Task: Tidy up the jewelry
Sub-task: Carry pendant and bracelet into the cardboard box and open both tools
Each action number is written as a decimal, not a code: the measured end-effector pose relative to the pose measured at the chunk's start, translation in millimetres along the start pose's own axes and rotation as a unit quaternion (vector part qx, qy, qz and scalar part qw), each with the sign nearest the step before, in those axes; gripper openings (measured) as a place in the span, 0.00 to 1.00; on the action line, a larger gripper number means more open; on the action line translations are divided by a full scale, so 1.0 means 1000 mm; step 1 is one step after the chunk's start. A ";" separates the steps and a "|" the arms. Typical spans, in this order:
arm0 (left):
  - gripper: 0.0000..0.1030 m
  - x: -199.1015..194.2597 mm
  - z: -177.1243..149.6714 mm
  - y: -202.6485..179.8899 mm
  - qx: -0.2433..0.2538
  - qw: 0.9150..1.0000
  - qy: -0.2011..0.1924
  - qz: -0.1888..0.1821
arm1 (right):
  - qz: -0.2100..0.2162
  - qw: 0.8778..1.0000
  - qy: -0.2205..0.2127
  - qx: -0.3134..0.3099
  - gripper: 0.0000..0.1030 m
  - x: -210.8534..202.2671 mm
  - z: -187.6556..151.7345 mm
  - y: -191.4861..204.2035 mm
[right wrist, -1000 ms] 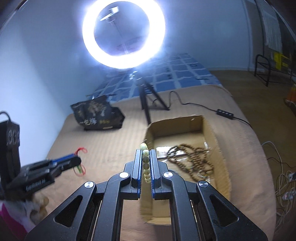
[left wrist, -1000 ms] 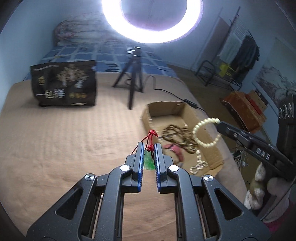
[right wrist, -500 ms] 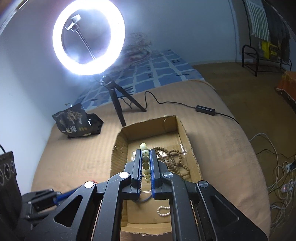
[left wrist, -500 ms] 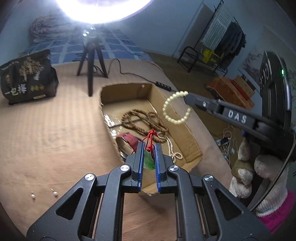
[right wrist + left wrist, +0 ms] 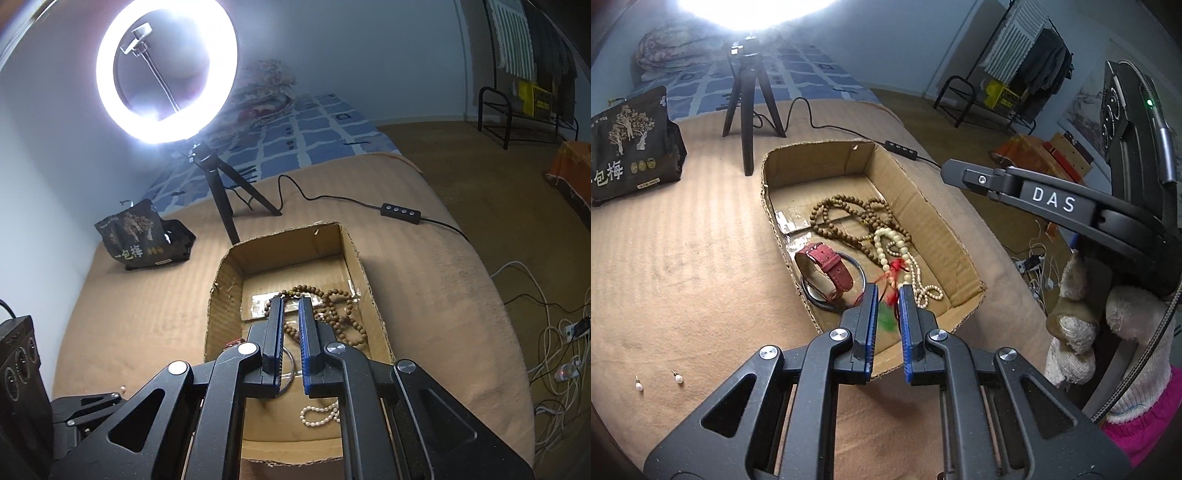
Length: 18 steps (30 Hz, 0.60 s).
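Note:
A cardboard box (image 5: 938,225) on the tan bed holds brown wooden beads (image 5: 846,218), a cream bead bracelet (image 5: 892,243), a red watch strap (image 5: 827,264), a dark bangle (image 5: 860,275) and a small pearl chain (image 5: 319,415). My left gripper (image 5: 886,291) is open above the box's near end; a green pendant on red cord (image 5: 888,317) is blurred between its fingers, falling. My right gripper (image 5: 291,306) is open and empty above the box; it also shows in the left wrist view (image 5: 945,173). Two pearl earrings (image 5: 659,382) lie on the bed.
A ring light on a tripod (image 5: 221,192) stands behind the box, its cable and switch (image 5: 400,212) trailing right. A black snack bag (image 5: 631,147) sits at the back left. The bed edge drops off to the right, with cables (image 5: 554,354) on the floor.
My right gripper opened and the cream bead bracelet dropped into the box. My left gripper opened over the box's near end, letting the green pendant go.

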<state>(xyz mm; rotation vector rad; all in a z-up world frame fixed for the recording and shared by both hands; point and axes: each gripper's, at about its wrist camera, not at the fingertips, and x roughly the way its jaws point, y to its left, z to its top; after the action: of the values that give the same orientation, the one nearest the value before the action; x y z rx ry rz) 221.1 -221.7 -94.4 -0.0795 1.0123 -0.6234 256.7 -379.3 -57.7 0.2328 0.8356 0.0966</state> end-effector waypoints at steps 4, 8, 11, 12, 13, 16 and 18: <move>0.47 -0.001 -0.001 0.003 -0.005 1.000 -0.001 0.002 | -0.006 1.000 -0.001 0.009 0.34 -0.001 -0.001 -0.003; 0.47 -0.003 -0.002 0.005 -0.006 1.000 0.001 0.008 | -0.016 1.000 -0.008 0.006 0.45 -0.004 0.000 -0.002; 0.47 -0.004 -0.004 0.007 -0.003 1.000 0.002 0.011 | -0.020 1.000 -0.014 0.006 0.51 -0.007 0.000 -0.002; 0.47 -0.005 -0.005 0.007 -0.002 1.000 0.001 0.012 | -0.020 1.000 -0.014 0.007 0.51 -0.009 0.000 -0.002; 0.47 -0.006 -0.006 0.007 0.000 1.000 0.001 0.014 | -0.020 1.000 -0.015 0.007 0.51 -0.009 0.000 -0.002; 0.47 -0.009 -0.007 0.010 0.001 1.000 0.000 0.018 | -0.020 1.000 -0.020 0.009 0.51 -0.013 0.000 -0.002; 0.47 -0.012 -0.009 0.013 0.000 1.000 -0.001 0.022 | -0.020 1.000 -0.021 0.010 0.51 -0.014 0.000 -0.002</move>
<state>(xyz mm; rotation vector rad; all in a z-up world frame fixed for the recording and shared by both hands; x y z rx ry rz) 215.3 -203.1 -94.3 -0.0584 1.0092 -0.5838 246.7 -383.6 -48.0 0.2354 0.7997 0.0457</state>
